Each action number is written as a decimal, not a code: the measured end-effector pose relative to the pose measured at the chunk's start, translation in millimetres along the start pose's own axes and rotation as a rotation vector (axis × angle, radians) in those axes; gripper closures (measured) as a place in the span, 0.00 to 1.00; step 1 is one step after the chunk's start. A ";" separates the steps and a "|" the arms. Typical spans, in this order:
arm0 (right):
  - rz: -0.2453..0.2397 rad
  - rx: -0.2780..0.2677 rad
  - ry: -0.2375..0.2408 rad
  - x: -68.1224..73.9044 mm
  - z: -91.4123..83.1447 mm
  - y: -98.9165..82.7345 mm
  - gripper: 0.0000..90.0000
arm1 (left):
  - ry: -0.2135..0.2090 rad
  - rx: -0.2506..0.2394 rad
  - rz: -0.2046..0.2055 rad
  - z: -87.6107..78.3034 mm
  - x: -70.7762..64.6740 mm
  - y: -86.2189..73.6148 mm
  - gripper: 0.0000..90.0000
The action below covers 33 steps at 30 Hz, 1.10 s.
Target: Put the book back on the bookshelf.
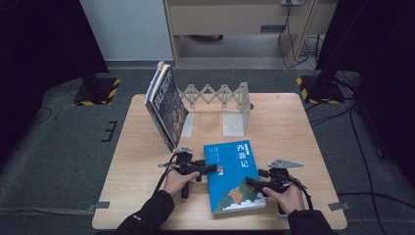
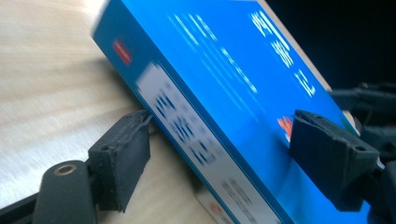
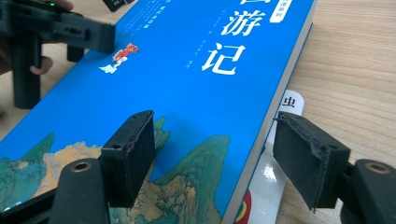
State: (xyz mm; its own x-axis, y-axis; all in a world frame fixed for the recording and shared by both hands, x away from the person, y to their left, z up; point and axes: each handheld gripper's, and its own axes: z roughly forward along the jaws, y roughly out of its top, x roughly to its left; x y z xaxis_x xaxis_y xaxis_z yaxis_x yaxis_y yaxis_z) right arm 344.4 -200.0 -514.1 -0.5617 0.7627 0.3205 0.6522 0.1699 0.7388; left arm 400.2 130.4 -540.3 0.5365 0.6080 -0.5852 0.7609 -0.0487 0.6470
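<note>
Blue book (image 1: 234,176) lies on the table (image 1: 293,127) between the 2 grippers, its spine side raised off the wood on the left gripper's side. Left gripper (image 1: 208,169): jaws straddle the spine edge, 1 pad under it and 1 over the cover, both touching or very nearly so; I read it as a grip on the book, jaws wide because the block is thick. Right gripper (image 1: 252,183): 1 jaw lies over the cover's lower painted area, the other stands off the page edge, beyond a white slip poking out underneath; a gap shows there, so jaws apart, not clamped. Ahead of both grippers, well apart, stand a dark book (image 1: 166,105) leaning in an expanding metal rack (image 1: 220,95). Handling judgement: thick paperback, fairly heavy, block stiff but the glossy cover looks slippery and will flex. Best hold is across the full thickness near the spine, pads flat, second grip on the fore edge to stop sagging.
</note>
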 end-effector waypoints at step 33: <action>0.017 0.015 0.050 -5.1 3.5 1.3 0.33 | -0.023 0.046 -0.103 4.3 -2.7 5.5 0.31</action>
State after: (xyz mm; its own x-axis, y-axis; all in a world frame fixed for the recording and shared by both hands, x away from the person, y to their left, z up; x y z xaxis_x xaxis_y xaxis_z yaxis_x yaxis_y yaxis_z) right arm 349.9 -201.5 -516.9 -0.5747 0.7338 0.3624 0.6694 0.1668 0.7239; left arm 404.5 125.1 -537.3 0.4622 0.5933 -0.6591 0.8283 -0.0235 0.5598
